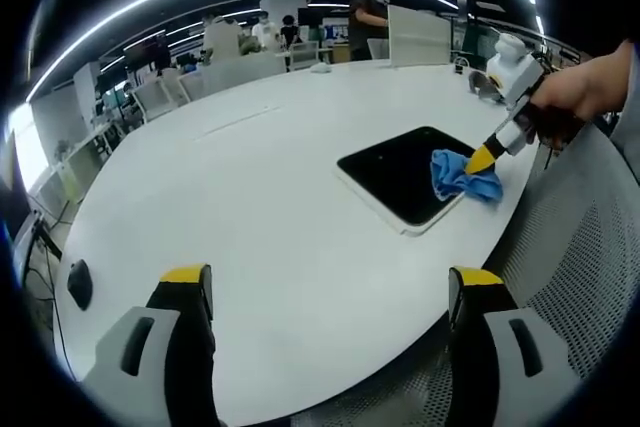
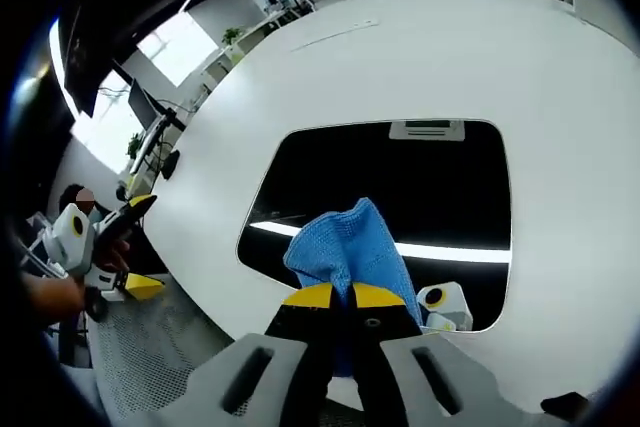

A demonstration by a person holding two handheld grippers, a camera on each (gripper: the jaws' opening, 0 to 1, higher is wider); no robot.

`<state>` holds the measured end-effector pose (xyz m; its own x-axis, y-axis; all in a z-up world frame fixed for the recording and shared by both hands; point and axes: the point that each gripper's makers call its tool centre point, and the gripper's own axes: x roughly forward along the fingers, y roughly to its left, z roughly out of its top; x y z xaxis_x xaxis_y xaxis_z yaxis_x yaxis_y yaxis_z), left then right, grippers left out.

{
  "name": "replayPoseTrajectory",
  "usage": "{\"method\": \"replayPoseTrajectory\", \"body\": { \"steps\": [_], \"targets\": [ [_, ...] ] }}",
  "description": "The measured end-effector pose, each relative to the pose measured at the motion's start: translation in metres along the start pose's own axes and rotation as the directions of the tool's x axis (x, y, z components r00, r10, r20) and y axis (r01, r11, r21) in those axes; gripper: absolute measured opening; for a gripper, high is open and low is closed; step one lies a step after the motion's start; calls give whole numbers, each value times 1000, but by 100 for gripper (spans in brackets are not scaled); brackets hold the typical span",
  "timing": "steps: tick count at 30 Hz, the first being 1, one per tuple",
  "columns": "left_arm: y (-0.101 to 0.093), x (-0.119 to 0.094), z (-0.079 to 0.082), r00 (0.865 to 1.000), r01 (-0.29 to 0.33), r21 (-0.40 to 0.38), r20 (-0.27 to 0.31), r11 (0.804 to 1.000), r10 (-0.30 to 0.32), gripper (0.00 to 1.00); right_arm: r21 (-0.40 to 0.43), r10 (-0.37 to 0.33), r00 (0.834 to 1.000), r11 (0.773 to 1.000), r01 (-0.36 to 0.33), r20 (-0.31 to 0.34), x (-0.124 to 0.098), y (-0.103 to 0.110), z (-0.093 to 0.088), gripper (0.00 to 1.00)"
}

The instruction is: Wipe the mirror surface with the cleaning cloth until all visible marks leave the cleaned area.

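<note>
1. Your right gripper (image 2: 340,297) is clamped on the blue cloth (image 2: 350,247), pressed on the mirror (image 2: 450,187) near its edge.
2. Sweep flat, overlapping passes across the glass.
3. Keep the left gripper (image 1: 330,292), jaws apart and empty, clear of the white table (image 1: 250,207).

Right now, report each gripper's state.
Left gripper: open, holding nothing, above the white table.
Right gripper: shut on the blue cloth, over the mirror.

Your right gripper (image 1: 484,156) presses the blue cloth (image 1: 464,176) onto the mirror's (image 1: 400,175) right corner; your left gripper (image 1: 330,292) hangs parted near the mirror.
</note>
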<state>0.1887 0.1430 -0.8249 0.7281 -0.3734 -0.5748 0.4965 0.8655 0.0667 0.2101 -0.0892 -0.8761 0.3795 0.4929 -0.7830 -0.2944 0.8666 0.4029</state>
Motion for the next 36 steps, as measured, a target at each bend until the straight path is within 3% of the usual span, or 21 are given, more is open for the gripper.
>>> {"method": "replayPoseTrajectory", "body": {
  "steps": [19,25,36],
  "targets": [
    [1,1,-1,1000,-3,-5,-3,1000,3,99,-57,-34,999,998,33,-21,1,-2,2,0],
    [0,1,-1,1000,-1,-7,-5,1000,1,99,-60,-86,996,994,86,11,3,-9,12,0],
    [-3,1,-1,1000,13,-13,-8,1000,-13,99,-59,-112,993,992,114,26,12,-12,27,0]
  ]
}}
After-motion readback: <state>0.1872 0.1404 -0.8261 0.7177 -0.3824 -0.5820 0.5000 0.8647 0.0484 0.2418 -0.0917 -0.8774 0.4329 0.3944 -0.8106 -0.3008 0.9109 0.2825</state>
